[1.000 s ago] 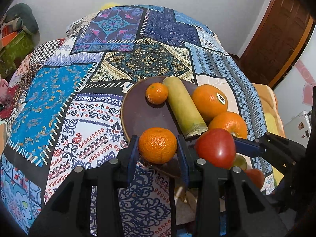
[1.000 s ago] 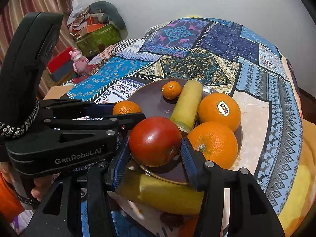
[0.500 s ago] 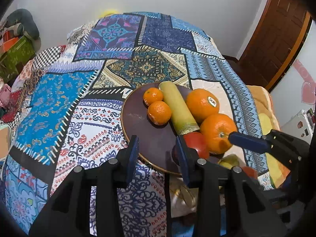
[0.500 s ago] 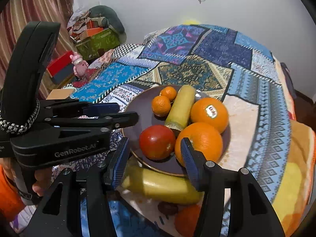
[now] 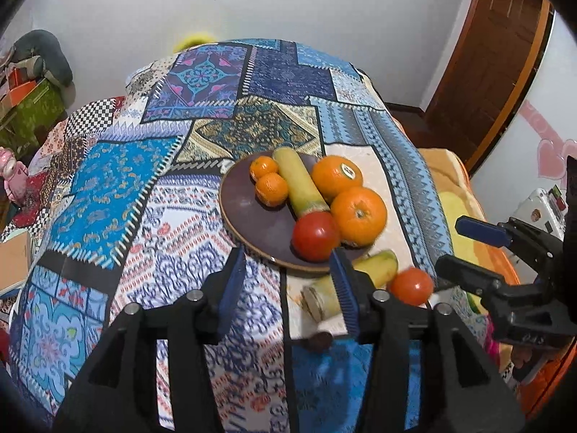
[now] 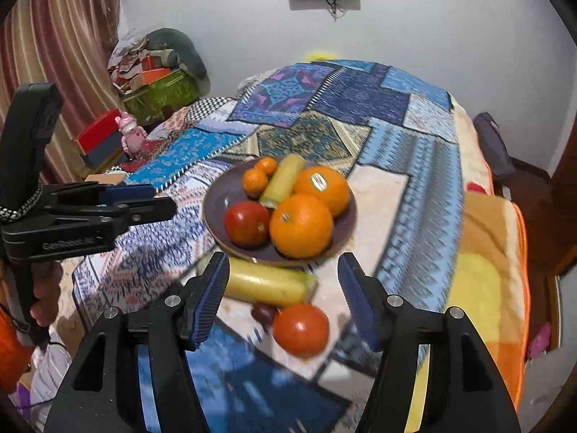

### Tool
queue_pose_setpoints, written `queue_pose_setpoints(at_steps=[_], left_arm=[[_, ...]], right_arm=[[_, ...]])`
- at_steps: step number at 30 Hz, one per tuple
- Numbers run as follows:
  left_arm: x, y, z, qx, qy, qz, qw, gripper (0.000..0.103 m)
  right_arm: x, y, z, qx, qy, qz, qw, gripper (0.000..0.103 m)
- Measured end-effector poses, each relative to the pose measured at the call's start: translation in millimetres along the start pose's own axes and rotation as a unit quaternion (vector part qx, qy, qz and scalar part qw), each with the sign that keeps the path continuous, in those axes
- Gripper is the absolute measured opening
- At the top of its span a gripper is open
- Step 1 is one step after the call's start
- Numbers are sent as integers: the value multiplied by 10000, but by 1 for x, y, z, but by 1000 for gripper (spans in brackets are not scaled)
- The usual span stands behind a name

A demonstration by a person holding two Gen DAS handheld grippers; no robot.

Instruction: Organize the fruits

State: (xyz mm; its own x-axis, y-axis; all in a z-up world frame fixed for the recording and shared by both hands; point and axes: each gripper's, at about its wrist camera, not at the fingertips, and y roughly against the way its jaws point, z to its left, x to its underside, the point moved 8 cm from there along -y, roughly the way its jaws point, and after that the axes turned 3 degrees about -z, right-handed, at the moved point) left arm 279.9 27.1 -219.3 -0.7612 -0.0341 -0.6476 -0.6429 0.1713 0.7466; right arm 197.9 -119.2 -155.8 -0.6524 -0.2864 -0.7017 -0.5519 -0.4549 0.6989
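A dark round plate [image 5: 241, 213] [image 6: 220, 202] on the patchwork cloth holds two mandarins [image 5: 271, 188], a banana piece [image 5: 299, 184], two big oranges [image 5: 359, 214] [image 6: 301, 225] and a red tomato [image 5: 314, 235] [image 6: 248, 223]. On the cloth in front of the plate lie another banana piece [image 6: 267, 286] [image 5: 378, 270], a second tomato [image 6: 301, 330] [image 5: 411, 285] and a small dark fruit [image 6: 262, 313]. My left gripper [image 5: 286, 288] is open and empty, short of the plate. My right gripper [image 6: 283, 296] is open and empty above the loose fruit.
The patchwork cloth [image 5: 202, 83] covers a rounded table or bed that drops off on all sides. An orange and yellow blanket [image 6: 487, 270] lies to the right. Boxes and a pink toy [image 6: 130, 133] are at the left. A wooden door [image 5: 497, 57] stands at the right.
Both grippers let go of their fruit, the mandarin and the tomato, onto the plate and pulled back and up. Both now stand open and empty.
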Motion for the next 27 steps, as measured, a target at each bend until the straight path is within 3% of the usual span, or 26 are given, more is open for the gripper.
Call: queue_pose_setpoints(at_steps=[10,16,22,27], left_arm=[[34,-26,-24,96,-107,511,9986,60],[33,-51,-33,53,-295,648,9974,64],[29,-74,-35,158,-310,801,9962,67],[30,-84,-41,370,-226,901,9950,73]], right_arm=[[50,-20,-15,-107,-372,581,9976,61],[60,-36,-17,-176,-497,704,9961,61],[66,-46,-17,-373,-564,783,9946,46],[69,-43,-18,-492,-670,709,9940,46]])
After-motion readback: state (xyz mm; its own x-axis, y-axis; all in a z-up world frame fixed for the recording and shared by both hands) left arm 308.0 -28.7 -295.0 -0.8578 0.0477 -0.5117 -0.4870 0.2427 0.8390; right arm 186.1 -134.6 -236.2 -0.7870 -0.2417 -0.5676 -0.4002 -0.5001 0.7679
